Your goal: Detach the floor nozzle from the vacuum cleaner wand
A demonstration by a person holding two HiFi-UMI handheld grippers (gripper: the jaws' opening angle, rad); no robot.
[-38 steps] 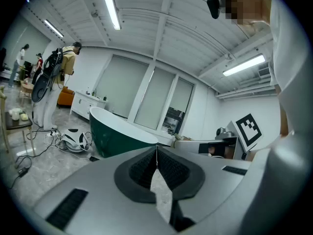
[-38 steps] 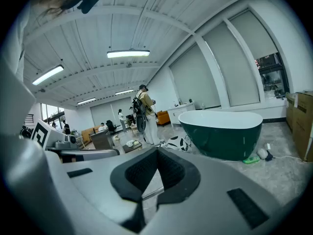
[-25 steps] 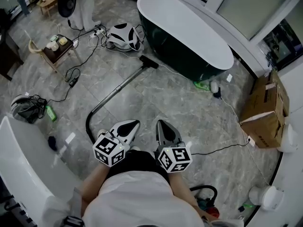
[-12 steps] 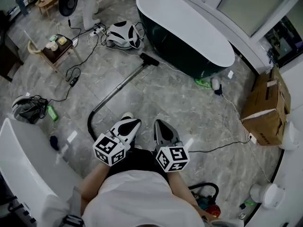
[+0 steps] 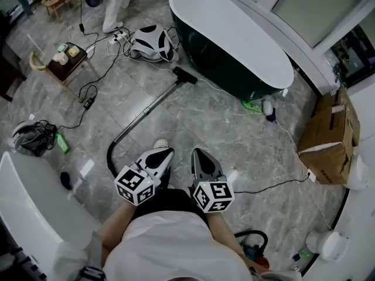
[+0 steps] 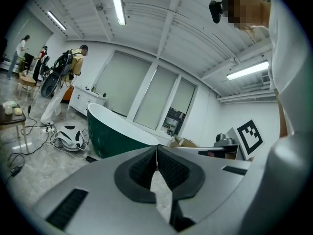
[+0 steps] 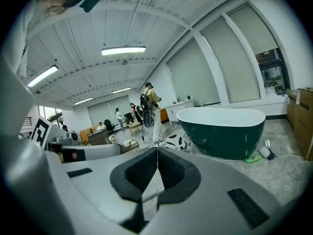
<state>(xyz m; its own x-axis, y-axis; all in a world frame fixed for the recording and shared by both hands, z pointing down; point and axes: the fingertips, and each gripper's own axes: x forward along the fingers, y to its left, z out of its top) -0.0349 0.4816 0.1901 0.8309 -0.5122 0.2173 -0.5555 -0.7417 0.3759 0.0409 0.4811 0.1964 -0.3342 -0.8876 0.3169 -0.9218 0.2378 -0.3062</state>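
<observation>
Handling: my guess is the wand [image 5: 146, 107] is a stiff, light, slightly slick metal tube. The floor nozzle [image 5: 185, 76] looks like hard plastic, probably a push or latch fit.
Where I'd grab: one side on the wand just behind the joint, the other on the nozzle neck, then pull straight along the tube.
Looks: small, flat, dark head on a long grey tube that curves into a black hose near me.
Where: flat on the floor [image 5: 234, 139], nozzle just beside the dark green bathtub [image 5: 234, 34].
Grippers: left hand-held gripper [image 5: 164, 152] and right hand-held gripper [image 5: 197, 152] are both pinched together on nothing, well apart from the nozzle.
</observation>
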